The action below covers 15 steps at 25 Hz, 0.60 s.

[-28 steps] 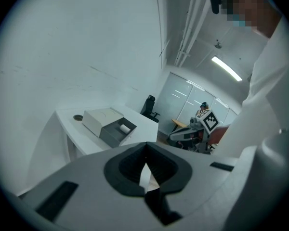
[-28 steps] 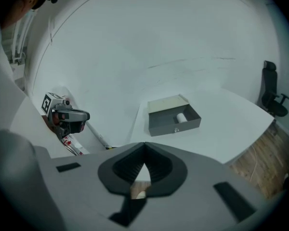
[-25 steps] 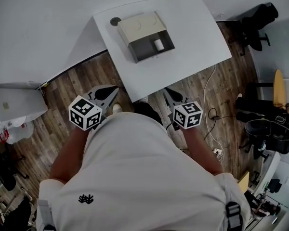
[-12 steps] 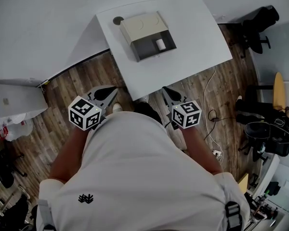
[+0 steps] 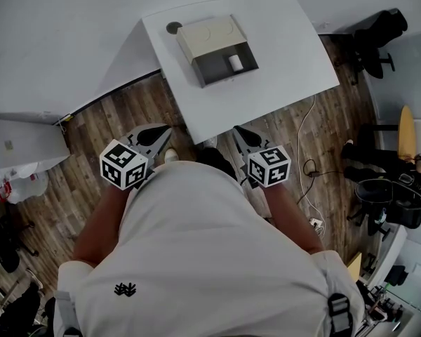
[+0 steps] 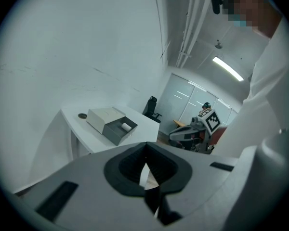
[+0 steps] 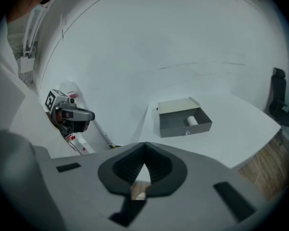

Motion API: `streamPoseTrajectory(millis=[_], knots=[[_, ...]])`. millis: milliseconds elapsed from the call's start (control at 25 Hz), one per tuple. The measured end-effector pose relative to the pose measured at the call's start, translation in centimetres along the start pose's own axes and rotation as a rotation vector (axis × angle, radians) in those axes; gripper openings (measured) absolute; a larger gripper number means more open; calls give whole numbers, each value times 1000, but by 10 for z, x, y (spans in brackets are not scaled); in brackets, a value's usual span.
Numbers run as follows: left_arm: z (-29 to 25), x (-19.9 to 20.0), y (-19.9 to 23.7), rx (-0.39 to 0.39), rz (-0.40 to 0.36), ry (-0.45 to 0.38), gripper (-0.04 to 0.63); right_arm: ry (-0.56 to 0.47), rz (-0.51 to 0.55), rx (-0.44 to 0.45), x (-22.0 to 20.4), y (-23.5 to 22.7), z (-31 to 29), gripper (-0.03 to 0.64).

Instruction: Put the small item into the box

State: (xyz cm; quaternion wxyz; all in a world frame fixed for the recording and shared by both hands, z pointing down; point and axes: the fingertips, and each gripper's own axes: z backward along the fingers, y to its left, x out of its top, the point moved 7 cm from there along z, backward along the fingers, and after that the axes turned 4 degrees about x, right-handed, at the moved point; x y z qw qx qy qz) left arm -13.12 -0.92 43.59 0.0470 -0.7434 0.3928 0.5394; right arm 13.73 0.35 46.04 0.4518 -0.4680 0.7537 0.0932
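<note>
Head view from overhead; both gripper views low, distant, toward the shared box [image 5: 207, 37].

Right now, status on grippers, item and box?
Shut and empty: left gripper, right gripper, held short of the table. The small white item lies in the box, in its open drawer. Nothing between grippers and box.

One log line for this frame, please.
left gripper: shut, empty | right gripper: shut, empty | small white cylinder: inside open grey drawer of beige box | on white table
</note>
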Motion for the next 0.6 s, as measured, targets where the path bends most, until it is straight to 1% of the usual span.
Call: streamPoseTrajectory(millis=[600], knots=[[10,-10,5,15,20,-4,6,34,26,15,-2,11,-11,6]])
